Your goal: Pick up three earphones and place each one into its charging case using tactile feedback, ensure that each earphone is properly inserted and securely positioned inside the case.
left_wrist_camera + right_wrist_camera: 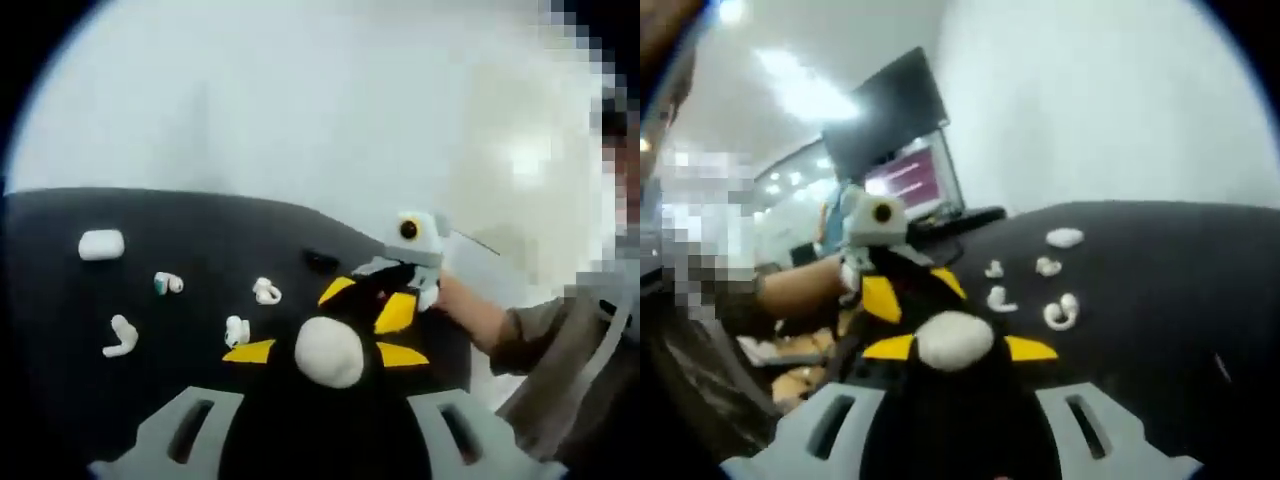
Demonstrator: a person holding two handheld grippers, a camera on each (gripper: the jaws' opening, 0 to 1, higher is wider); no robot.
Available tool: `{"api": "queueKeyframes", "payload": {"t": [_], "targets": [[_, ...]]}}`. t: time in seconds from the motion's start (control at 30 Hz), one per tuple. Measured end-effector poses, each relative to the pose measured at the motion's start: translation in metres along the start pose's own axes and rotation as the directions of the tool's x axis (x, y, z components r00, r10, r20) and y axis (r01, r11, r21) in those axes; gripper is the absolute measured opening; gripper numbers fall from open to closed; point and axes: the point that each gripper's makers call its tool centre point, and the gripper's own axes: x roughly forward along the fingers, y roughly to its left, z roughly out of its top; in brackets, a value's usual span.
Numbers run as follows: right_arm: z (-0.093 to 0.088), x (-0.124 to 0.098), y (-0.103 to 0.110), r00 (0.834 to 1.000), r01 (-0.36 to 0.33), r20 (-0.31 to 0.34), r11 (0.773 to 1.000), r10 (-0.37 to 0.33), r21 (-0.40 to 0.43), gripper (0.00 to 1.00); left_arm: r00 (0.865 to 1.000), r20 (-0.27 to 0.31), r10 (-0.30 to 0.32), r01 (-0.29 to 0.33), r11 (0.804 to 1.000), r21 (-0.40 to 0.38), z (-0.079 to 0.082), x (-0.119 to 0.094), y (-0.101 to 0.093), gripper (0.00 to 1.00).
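**Risk: loose pieces on a dark mat, grip unconfirmed**

A white rounded body [328,350] sits between the yellow tips of the left gripper [325,354], and likewise between those of the right gripper [958,348]. Whether either is clamped on it or merely flanking it cannot be told.

On the black table [60,300] lie a closed white case [101,244] and 4 small white earphone pieces, the nearest [237,330] just beside the left tips.

Judged hazards: both grippers crowd 1 spot, so tips may collide, or knock that nearest piece away. A rounded shell could squirt from a light pinch.

No brand or label is legible; the monitor [905,175] text is too blurred.
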Motion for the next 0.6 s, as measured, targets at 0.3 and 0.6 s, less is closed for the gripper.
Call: {"api": "queueKeyframes", "payload": {"t": [0.3,0.6], "targets": [[0.006,-0.003,-0.004,0.999,0.019,0.035,0.998,-0.021,0.052,0.34,0.998,-0.069,-0.013,0.017,0.998,0.062,-0.013,0.015,-0.002,0.36],[0.005,-0.003,-0.009,0.999,0.033,0.030,0.996,-0.036,0.077,0.33,0.999,-0.051,0.008,0.009,0.952,0.307,-0.009,0.019,-0.012,0.27]]}}
